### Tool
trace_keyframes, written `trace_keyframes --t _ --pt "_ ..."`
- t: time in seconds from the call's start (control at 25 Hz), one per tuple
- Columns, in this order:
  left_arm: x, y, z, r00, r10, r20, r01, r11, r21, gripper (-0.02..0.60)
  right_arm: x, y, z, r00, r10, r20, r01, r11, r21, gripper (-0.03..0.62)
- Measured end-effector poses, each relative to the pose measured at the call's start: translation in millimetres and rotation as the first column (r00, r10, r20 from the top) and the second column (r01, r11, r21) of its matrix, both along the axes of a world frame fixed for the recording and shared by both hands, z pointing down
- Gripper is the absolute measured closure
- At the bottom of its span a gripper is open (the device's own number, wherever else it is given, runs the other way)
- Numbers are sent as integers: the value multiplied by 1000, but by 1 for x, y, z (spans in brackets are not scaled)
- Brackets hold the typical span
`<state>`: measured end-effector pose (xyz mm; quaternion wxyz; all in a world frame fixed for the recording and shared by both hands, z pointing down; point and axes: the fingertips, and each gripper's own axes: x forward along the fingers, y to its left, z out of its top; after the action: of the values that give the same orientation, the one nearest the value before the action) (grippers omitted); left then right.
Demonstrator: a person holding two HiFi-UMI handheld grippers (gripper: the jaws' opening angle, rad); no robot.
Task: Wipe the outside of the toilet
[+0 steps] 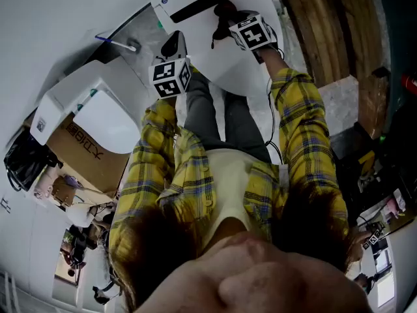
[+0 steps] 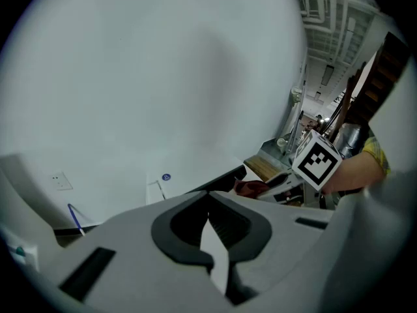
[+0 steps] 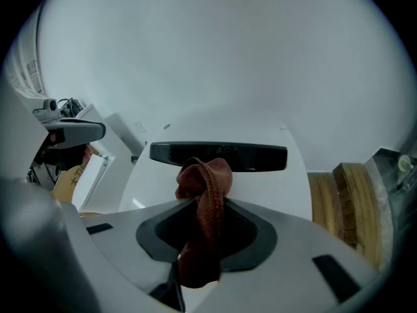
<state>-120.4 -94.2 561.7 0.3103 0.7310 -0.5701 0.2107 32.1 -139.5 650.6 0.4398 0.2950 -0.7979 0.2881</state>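
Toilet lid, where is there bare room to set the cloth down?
Bare lid lies right of the cloth, below the black strip, up to the wooden boards. Left, by the other white fixture and cardboard box, is crowded.

A cardboard box (image 1: 85, 152) with printed lettering is seen at the left, and a black bag (image 1: 25, 162) is set just beside it. Wooden boards (image 1: 326, 31) are seen at the upper right. A yellow plaid shirt (image 1: 163, 168) and grey trousers (image 1: 208, 116) are worn by the person.
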Motion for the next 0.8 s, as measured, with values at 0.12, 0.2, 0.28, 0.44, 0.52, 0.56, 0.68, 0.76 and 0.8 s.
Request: trace_keyframes --t 0.12,0.2,0.28,0.44,0.52,0.56,0.68,0.76,0.8 --pt "10 0 1 1000 24 1 -24 1000 -2 572 27 -9 5 999 30 -27 -31 1000 -7 470" --pt "15 1 1 999 34 3 -34 999 -6 572 47 -16 8 997 49 -56 -50 999 -6 470" --pt "18 1 2 999 41 9 -40 999 -9 572 68 -22 10 993 81 -84 -81 997 -1 470" --pt "24 4 3 998 59 18 -58 998 -16 572 105 -29 11 979 152 -135 -153 988 4 470" --pt "26 3 3 998 66 22 -65 998 -18 572 118 -31 12 973 180 -146 -181 983 5 470" --pt "26 2 3 997 67 23 -67 998 -17 572 123 -31 12 969 194 -152 -195 981 7 470" --pt "29 -1 3 997 71 22 -71 997 -13 572 137 -32 12 957 236 -168 -236 972 20 471" --pt "32 -1 2 997 76 20 -76 997 -11 572 142 -30 10 951 258 -170 -258 966 26 470" --pt "33 -1 1 997 79 19 -78 997 -11 572 144 -29 8 950 266 -164 -265 964 27 470"
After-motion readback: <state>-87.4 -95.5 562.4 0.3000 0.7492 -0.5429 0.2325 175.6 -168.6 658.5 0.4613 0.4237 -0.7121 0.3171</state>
